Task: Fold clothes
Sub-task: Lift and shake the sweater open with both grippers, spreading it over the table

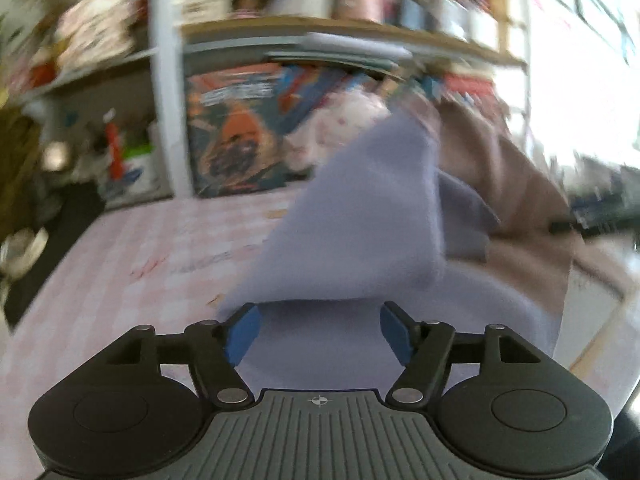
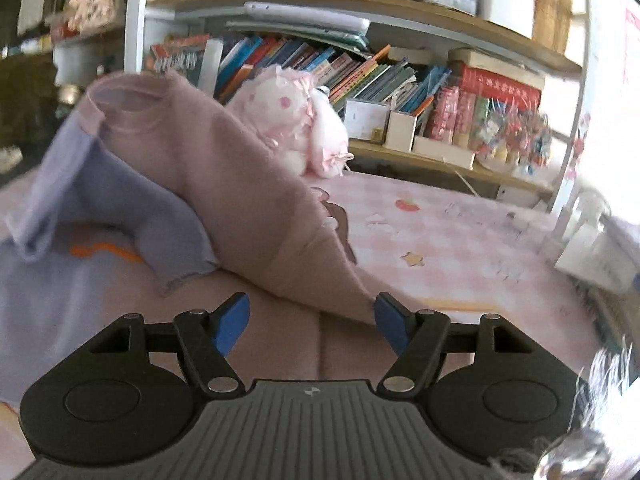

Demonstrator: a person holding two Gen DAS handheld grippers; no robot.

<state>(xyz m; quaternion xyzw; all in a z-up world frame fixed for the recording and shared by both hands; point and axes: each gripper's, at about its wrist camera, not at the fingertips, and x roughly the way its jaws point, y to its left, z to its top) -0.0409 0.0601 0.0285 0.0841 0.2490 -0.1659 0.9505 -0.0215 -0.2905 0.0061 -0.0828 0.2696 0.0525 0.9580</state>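
Left wrist view is smeared with motion blur, yet the left gripper (image 1: 320,334) plainly has its blue pads spread wide with nothing between them. Just ahead of those pads lies the garment (image 1: 360,216), a soft two-tone top; its lavender half rises in a loose peak ahead and a little to the right, while the mauve half shows further right.

From the right wrist view, the right gripper (image 2: 312,326) is likewise wide open and holds nothing. The garment (image 2: 248,200) slopes from a raised neckline up and to the left down to a tapered edge that ends close by the right-hand pad; whether it touches I cannot tell. A lavender sleeve (image 2: 120,208) droops to the left, over the pink checked tablecloth (image 2: 460,240). A plush toy (image 2: 304,128) sits beyond, well clear of the fingers.

This looks a light, limp knit, likely to sag and crease rather than hold shape. I would judge a pinch at a hem corner or shoulder seam safest, where doubled fabric gives the pads purchase.
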